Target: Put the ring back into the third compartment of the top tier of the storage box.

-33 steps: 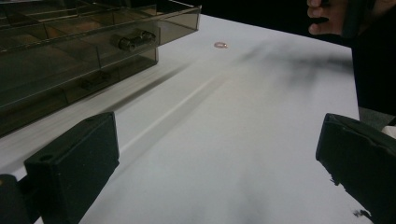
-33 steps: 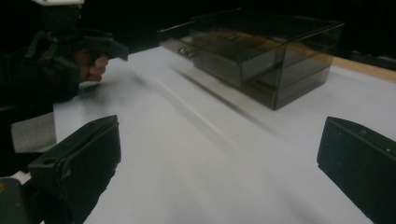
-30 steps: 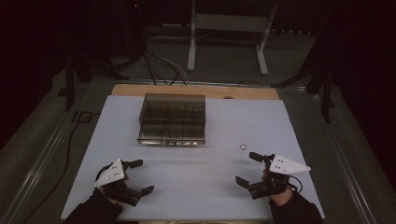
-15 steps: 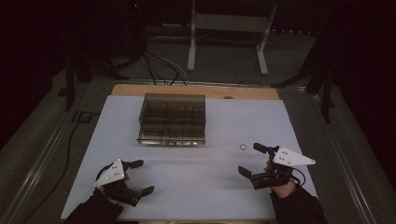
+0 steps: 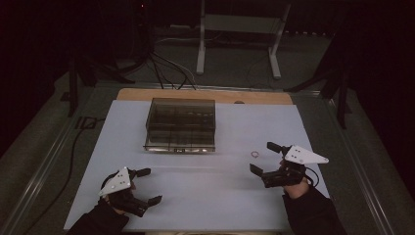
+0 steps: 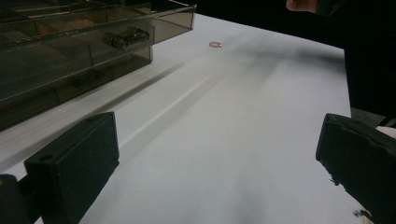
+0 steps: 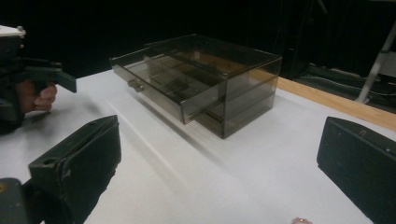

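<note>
Ahead and to the left of the right gripper (image 5: 265, 158) stands one smoky drawer box (image 5: 180, 124), top drawer slid out, likely to receive something. Just ahead of its wide-apart jaws lies one small ring (image 5: 254, 154), untouched. The left gripper (image 5: 147, 186), also spread, waits well apart.

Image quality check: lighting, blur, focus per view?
High view: dim, background black, white table lit, small ring barely resolved. Left gripper view: soft streaks on the table beside the drawer box. Right gripper view: box fairly sharp, near jaws soft.
</note>
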Tool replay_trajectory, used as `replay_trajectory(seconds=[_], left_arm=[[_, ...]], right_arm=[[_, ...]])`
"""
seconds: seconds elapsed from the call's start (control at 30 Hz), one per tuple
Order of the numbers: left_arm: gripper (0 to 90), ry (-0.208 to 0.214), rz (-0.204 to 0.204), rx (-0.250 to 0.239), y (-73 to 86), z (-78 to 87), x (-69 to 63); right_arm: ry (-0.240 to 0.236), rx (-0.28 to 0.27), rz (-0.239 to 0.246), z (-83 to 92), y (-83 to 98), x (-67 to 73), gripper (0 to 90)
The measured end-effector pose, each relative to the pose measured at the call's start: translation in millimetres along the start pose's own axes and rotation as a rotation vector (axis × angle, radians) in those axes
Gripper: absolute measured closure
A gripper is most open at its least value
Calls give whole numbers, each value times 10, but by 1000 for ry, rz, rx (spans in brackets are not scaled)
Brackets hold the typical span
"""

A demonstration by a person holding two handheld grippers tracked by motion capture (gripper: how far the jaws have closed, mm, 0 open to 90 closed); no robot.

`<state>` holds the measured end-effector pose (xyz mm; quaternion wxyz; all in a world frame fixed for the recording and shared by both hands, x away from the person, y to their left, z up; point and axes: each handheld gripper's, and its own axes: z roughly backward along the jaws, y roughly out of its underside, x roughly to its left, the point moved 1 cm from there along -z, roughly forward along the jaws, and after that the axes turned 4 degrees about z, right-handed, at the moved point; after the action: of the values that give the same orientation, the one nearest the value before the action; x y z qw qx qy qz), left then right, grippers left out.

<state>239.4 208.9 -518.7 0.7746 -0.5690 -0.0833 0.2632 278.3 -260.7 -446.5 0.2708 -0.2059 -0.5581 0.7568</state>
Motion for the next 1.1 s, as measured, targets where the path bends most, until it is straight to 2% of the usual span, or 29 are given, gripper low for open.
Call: replay_trajectory(seconds=[0.47, 0.6, 0.7, 0.83, 1.1], left_arm=[[6, 3, -3, 0, -1, 0, -5], [6, 2, -2, -2, -1, 2, -4], [6, 3, -1, -2, -2, 0, -5], [6, 4, -1, -3, -3, 4, -3], [6, 9, 1, -4, -4, 4, -3]], right_arm=[[58, 27, -20, -105, -4, -167, 0], [108, 52, -25, -147, 43, -246, 0], [115, 52, -45, -155, 68, -292, 0], [168, 91, -57, -189, 142, -399, 0], [203, 112, -84, -215, 213, -521, 0]])
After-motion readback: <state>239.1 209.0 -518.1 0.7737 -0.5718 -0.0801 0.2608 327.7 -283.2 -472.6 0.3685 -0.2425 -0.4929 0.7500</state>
